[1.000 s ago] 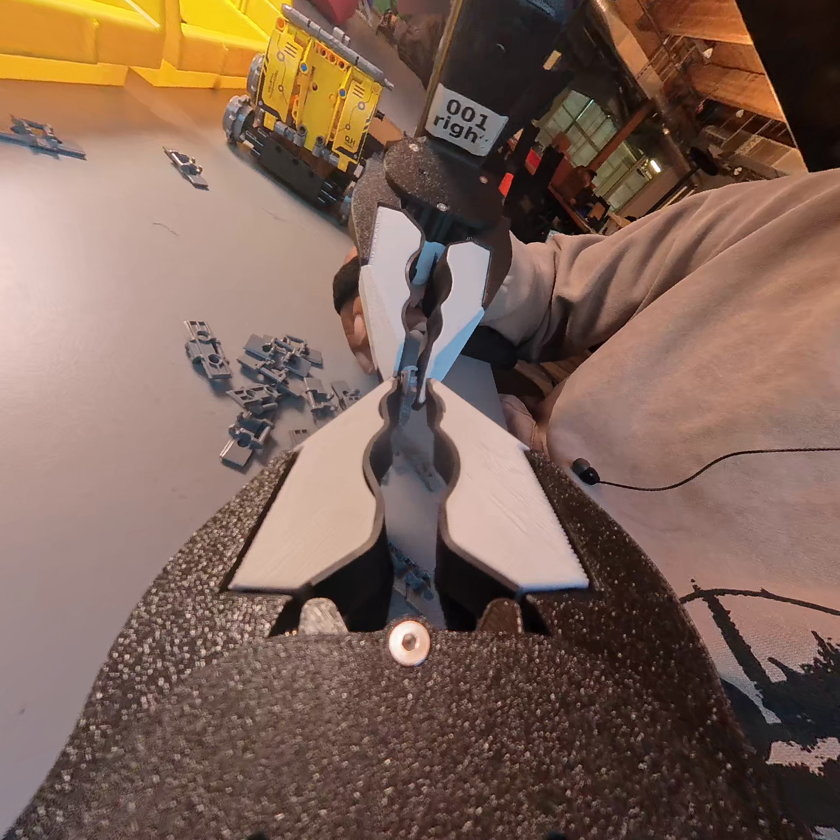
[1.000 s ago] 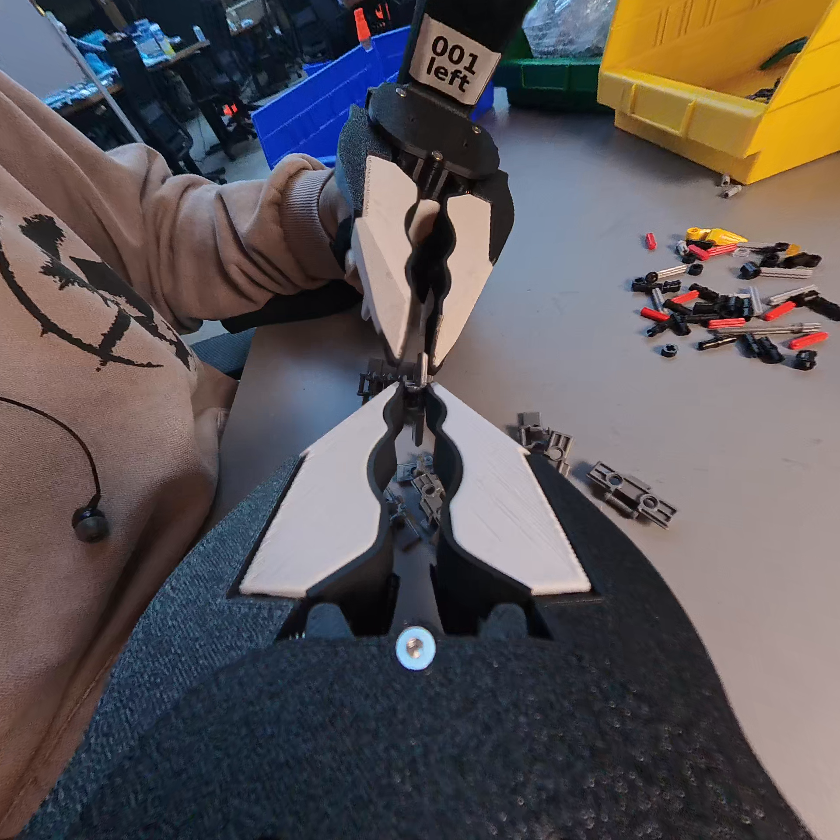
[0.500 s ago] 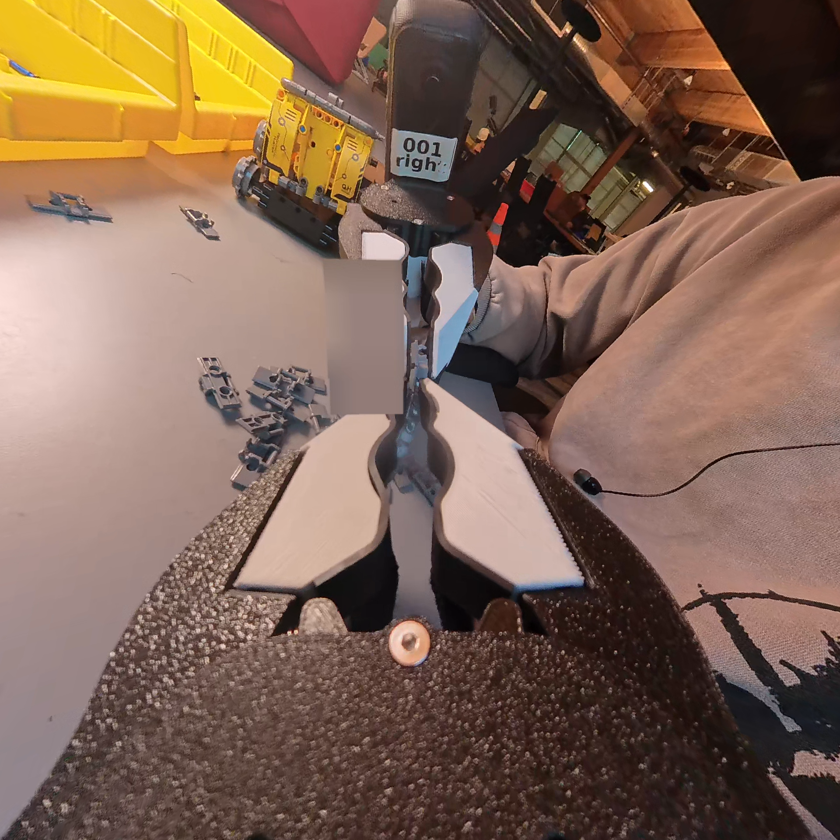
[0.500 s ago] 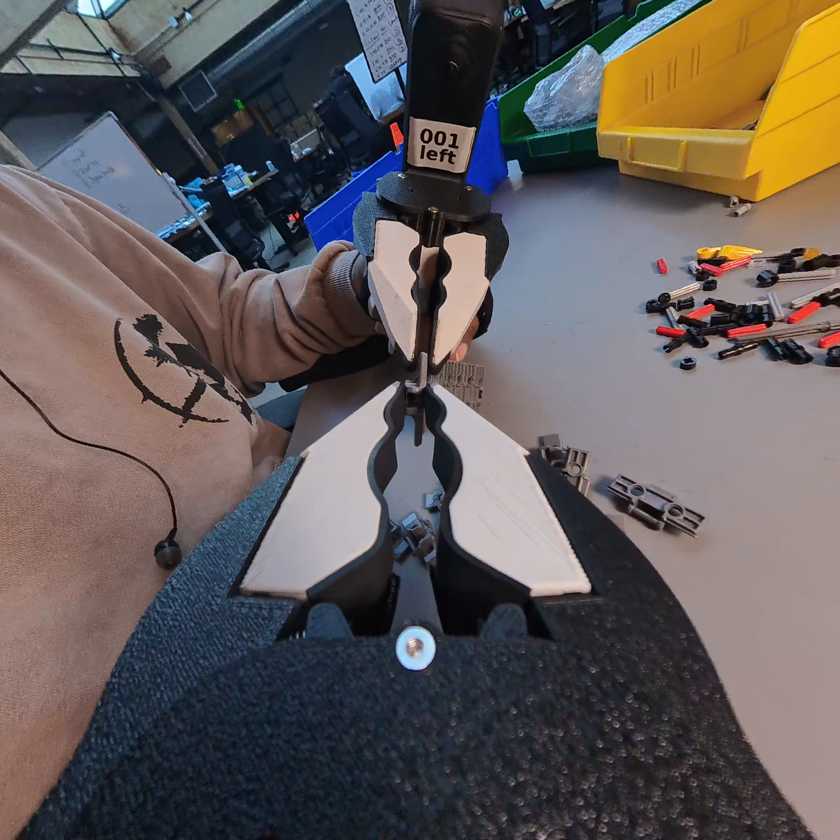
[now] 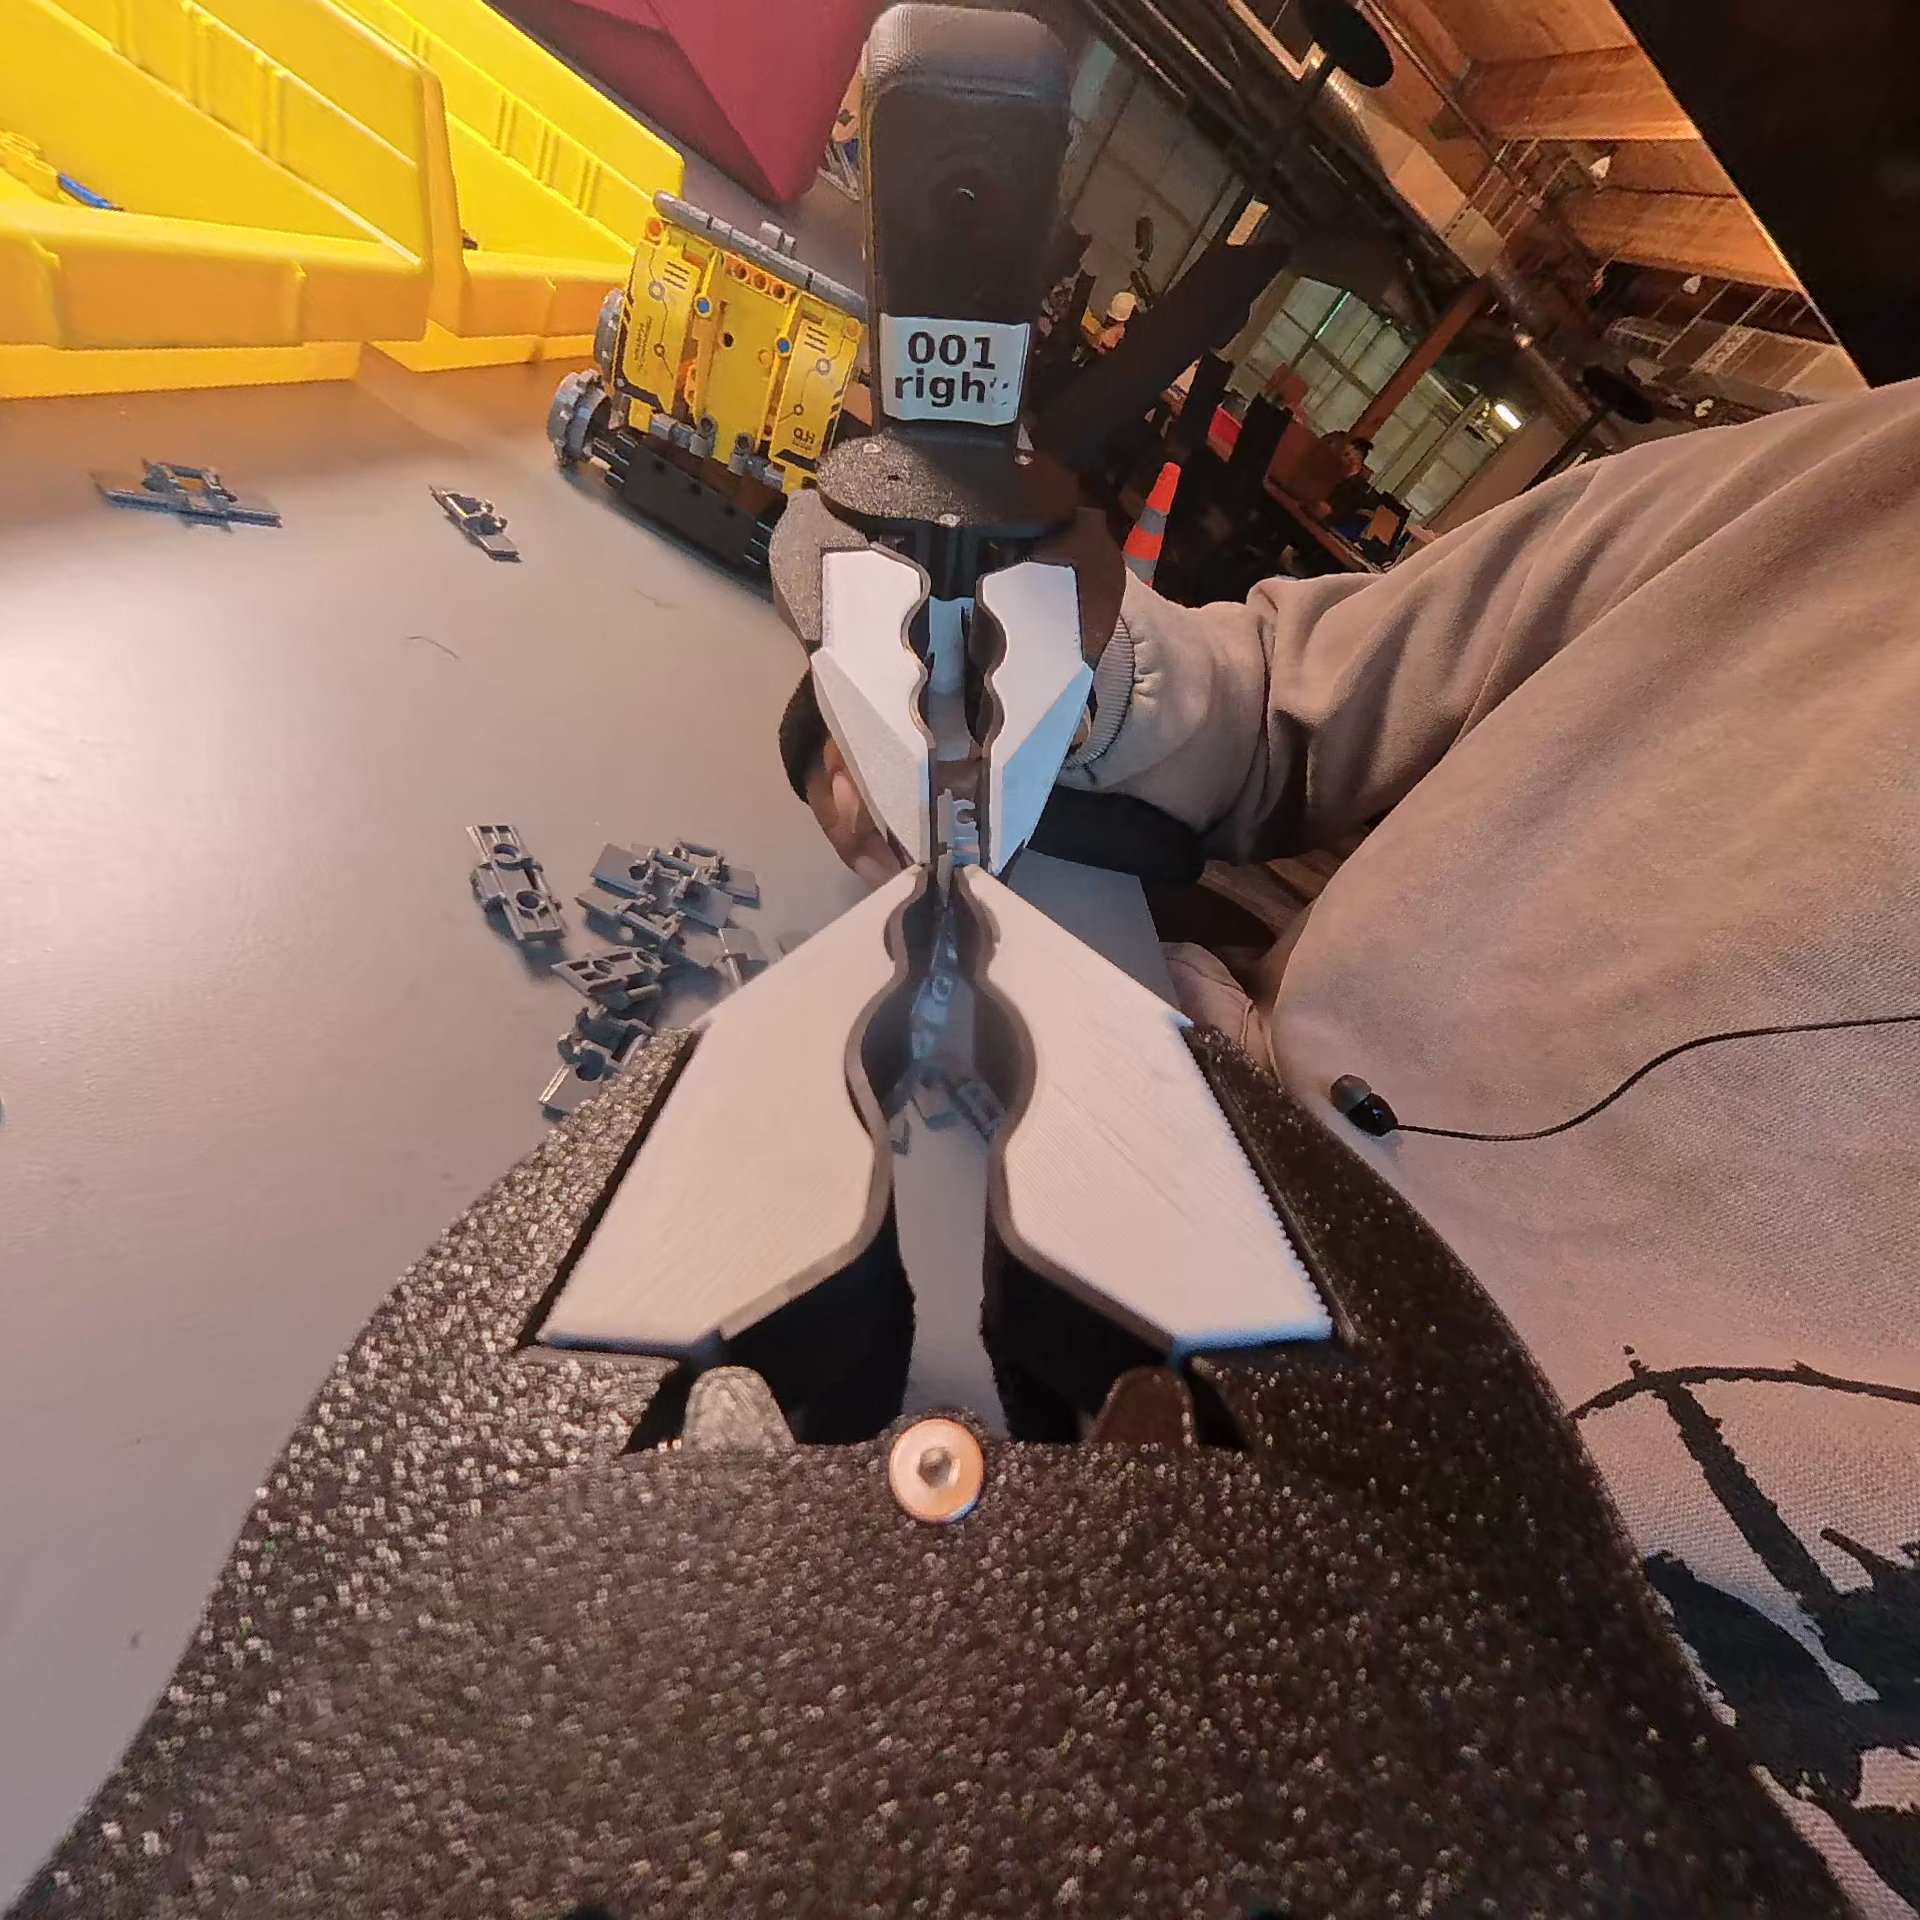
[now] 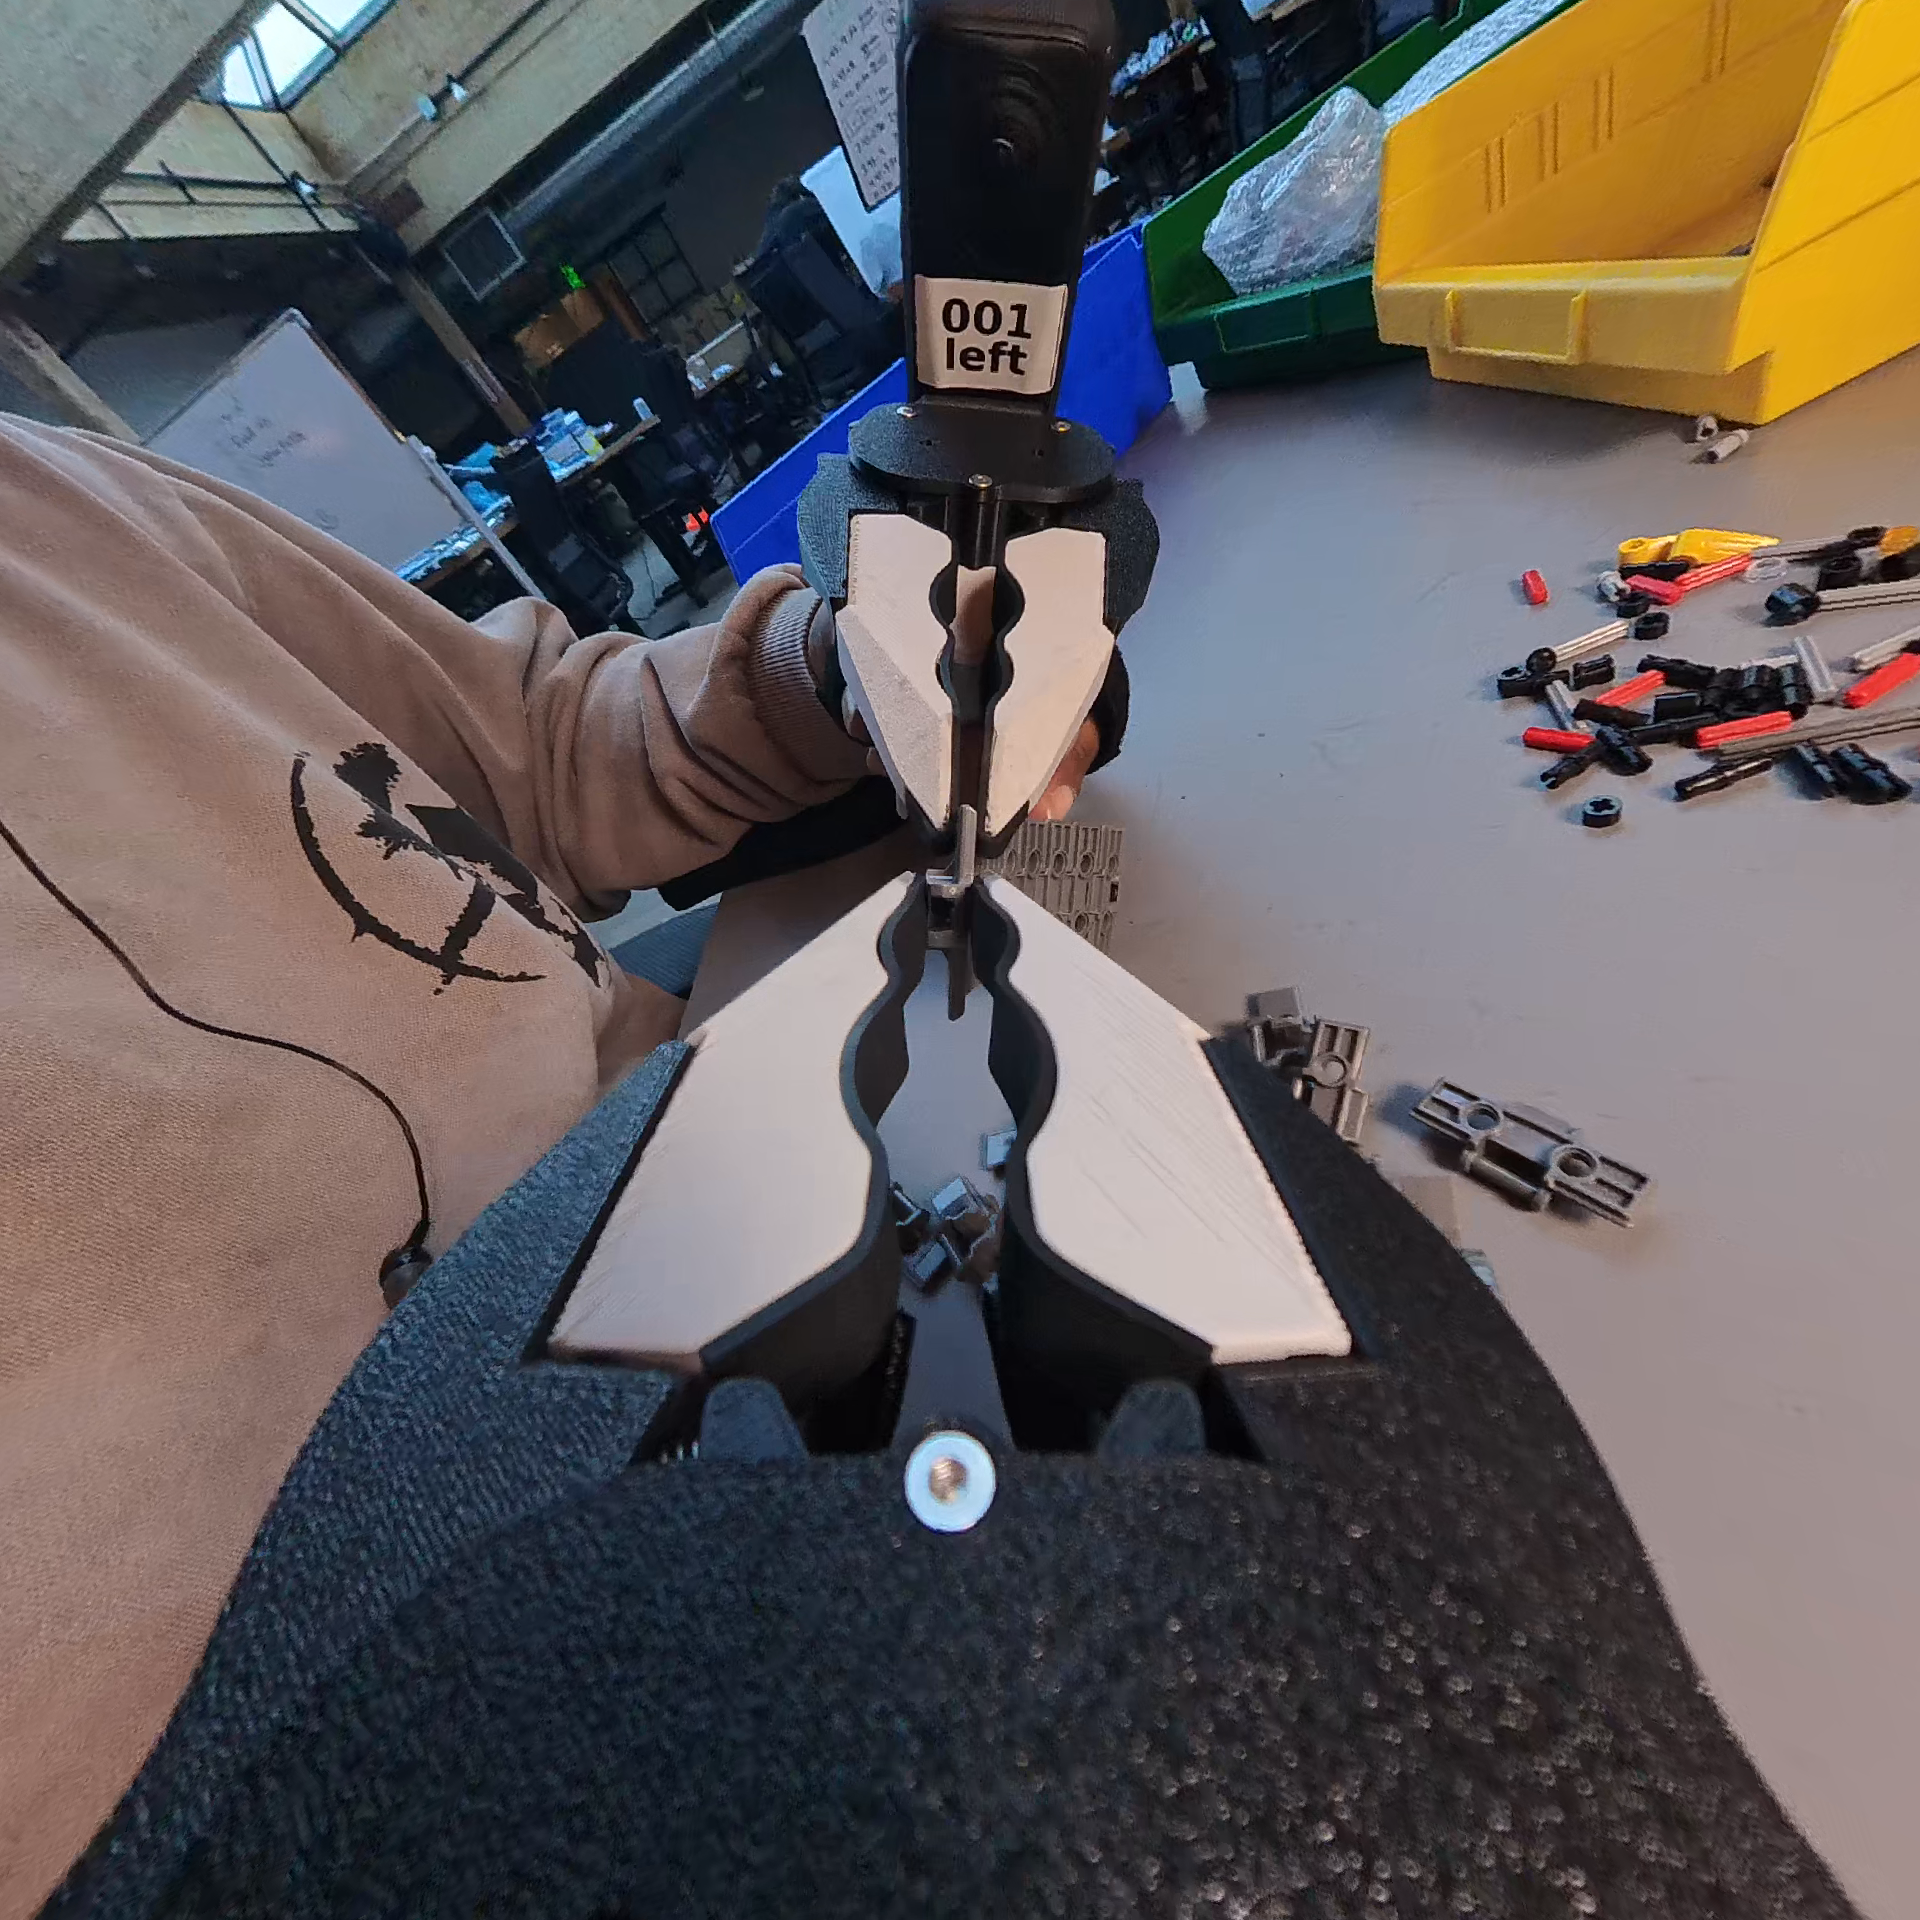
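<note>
The left hand-held gripper [image 5: 940,883] and right hand-held gripper [image 6: 951,894] met tip to tip above the bench [image 6: 1455,935], each clamped on a small grey plastic piece [image 6: 961,857]; loose grey pieces [image 5: 623,914] lay nearby.

Two grippers are counted: the left gripper [image 5: 940,883] and the right gripper [image 6: 951,883], met tip to tip, each closed on a small grey piece [image 6: 961,847].

Bins, as seen in the right wrist view: one yellow bin [image 6: 1662,208], one green bin [image 6: 1278,301] just left of the yellow bin, one blue bin [image 6: 1112,374] left again.

One yellow toy vehicle [image 5: 727,384] is seen in the left wrist view.

One ribbed grey plate [image 6: 1070,873] lies near the grippers' tips.

One heap of dark grey pieces [image 5: 613,935] is noted, its number not countable; two more such pieces lie apart near the vehicle.

One scatter of red, black and grey pins and rods [image 6: 1714,686] lies before the yellow bin, too many to count surely.
</note>
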`<state>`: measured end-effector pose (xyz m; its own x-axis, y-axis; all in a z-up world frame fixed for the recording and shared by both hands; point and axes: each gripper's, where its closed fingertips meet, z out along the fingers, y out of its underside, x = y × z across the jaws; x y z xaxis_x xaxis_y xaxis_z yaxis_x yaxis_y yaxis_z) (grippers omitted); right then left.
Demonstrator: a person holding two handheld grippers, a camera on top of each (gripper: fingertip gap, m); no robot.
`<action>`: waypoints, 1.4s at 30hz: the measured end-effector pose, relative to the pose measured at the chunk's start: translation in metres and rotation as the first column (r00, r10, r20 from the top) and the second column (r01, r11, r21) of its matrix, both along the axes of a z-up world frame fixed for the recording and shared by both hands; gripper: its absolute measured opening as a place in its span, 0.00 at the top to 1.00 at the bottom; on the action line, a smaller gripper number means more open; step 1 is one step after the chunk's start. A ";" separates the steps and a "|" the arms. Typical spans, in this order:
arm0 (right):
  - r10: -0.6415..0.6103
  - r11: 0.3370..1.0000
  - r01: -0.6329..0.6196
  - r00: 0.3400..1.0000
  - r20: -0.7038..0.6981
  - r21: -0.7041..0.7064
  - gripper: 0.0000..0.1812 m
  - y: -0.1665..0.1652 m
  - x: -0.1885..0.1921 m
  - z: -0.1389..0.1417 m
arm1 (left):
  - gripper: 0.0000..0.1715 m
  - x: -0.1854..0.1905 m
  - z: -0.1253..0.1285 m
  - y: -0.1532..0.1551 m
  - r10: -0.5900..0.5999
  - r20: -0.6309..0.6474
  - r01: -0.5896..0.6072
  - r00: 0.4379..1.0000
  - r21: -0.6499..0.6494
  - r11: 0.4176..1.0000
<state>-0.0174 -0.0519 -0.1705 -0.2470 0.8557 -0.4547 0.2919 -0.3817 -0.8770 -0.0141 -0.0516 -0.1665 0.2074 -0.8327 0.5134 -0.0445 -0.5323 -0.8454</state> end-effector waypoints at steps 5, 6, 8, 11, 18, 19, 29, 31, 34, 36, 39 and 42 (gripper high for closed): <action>-0.002 1.000 0.003 1.000 0.020 -0.021 0.97 0.001 -0.001 -0.004 | 0.98 -0.001 -0.003 0.001 0.006 -0.014 -0.007 1.000 -0.008 1.000; -0.002 1.000 0.002 1.000 0.023 -0.025 0.97 0.001 -0.001 -0.005 | 0.98 -0.001 -0.004 0.001 0.008 -0.019 -0.008 1.000 -0.014 1.000; -0.008 1.000 0.009 0.999 0.036 -0.027 0.97 0.002 -0.001 -0.007 | 0.99 -0.001 -0.006 0.003 0.016 -0.037 -0.017 0.999 -0.031 0.999; -0.006 1.000 0.006 0.999 0.034 -0.001 0.95 0.002 -0.001 -0.009 | 0.99 -0.001 -0.010 0.002 0.011 -0.062 -0.016 0.998 -0.068 0.998; -0.018 1.000 0.017 1.000 0.024 0.014 0.95 0.006 0.000 -0.007 | 0.99 0.003 -0.019 -0.004 -0.014 -0.130 0.006 0.991 -0.067 0.998; -0.011 1.000 0.010 0.999 0.033 0.023 0.97 0.004 0.000 -0.009 | 0.99 0.004 -0.020 -0.004 -0.015 -0.130 0.006 0.991 -0.070 0.997; -0.020 0.974 0.007 0.998 0.053 0.227 1.00 0.001 0.000 -0.015 | 0.99 0.004 -0.024 -0.003 -0.014 -0.118 -0.002 0.993 -0.134 0.991; -0.039 0.951 0.019 0.997 0.059 0.308 1.00 0.002 0.000 -0.017 | 0.99 0.003 -0.027 -0.001 -0.005 -0.118 -0.014 0.993 -0.157 0.988; -0.050 0.925 0.016 0.995 0.082 0.380 1.00 0.000 -0.001 -0.020 | 0.99 0.002 -0.031 -0.001 -0.005 -0.129 -0.018 0.992 -0.173 0.985; -0.048 0.904 0.004 0.995 0.092 0.427 1.00 -0.002 0.000 -0.023 | 0.99 0.003 -0.033 -0.002 -0.005 -0.145 -0.020 0.989 -0.173 0.985; 0.225 0.910 -0.233 0.972 0.062 0.344 1.00 -0.064 0.002 -0.013 | 0.98 -0.014 -0.043 0.024 0.130 -0.234 -0.166 0.964 -0.140 0.976; 0.090 0.814 -0.089 0.996 0.027 0.574 1.00 -0.049 -0.016 -0.004 | 0.99 -0.010 -0.032 0.014 0.088 -0.241 -0.108 0.967 -0.069 0.992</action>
<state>-0.0332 -0.1007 -0.1745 -0.3359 0.9352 0.1123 0.2986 0.2188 -0.9289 -0.0240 -0.0377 -0.1982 0.4094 -0.7602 0.5045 -0.1824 -0.6100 -0.7711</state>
